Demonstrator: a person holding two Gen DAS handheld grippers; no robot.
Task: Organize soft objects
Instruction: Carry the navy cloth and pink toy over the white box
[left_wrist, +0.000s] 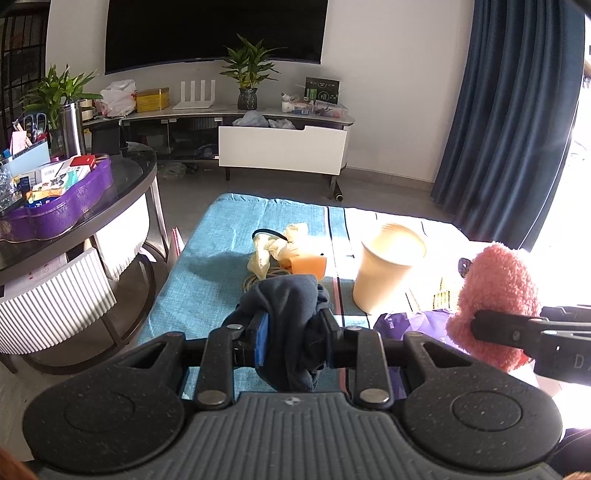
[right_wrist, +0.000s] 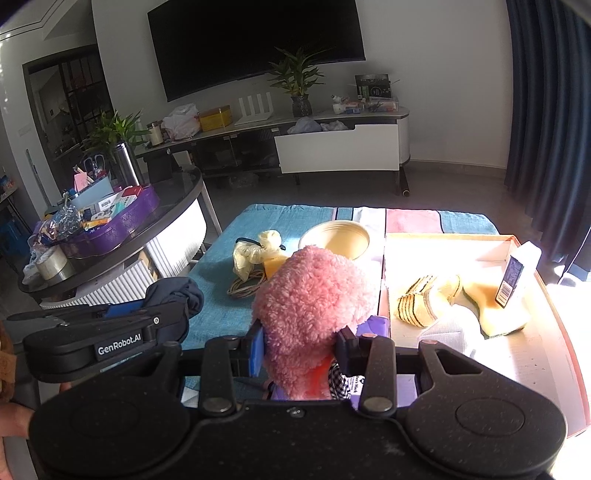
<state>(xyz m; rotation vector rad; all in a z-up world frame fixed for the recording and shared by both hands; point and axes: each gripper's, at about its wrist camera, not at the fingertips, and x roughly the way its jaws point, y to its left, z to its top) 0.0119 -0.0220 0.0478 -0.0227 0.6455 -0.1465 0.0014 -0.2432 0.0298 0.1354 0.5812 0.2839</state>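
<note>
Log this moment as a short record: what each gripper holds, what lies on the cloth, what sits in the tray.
left gripper: shut on dark navy fabric bundle
right gripper: shut on fluffy pink plush toy
blue cloth: pale yellow rubber gloves, orange sponge block, tan paper cup
shallow cardboard tray: striped folded cloth, yellow sponge, small blue-labelled carton

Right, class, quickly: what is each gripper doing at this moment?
Left gripper: shut on a dark blue cloth.
Right gripper: shut on a pink fluffy plush toy.
</note>
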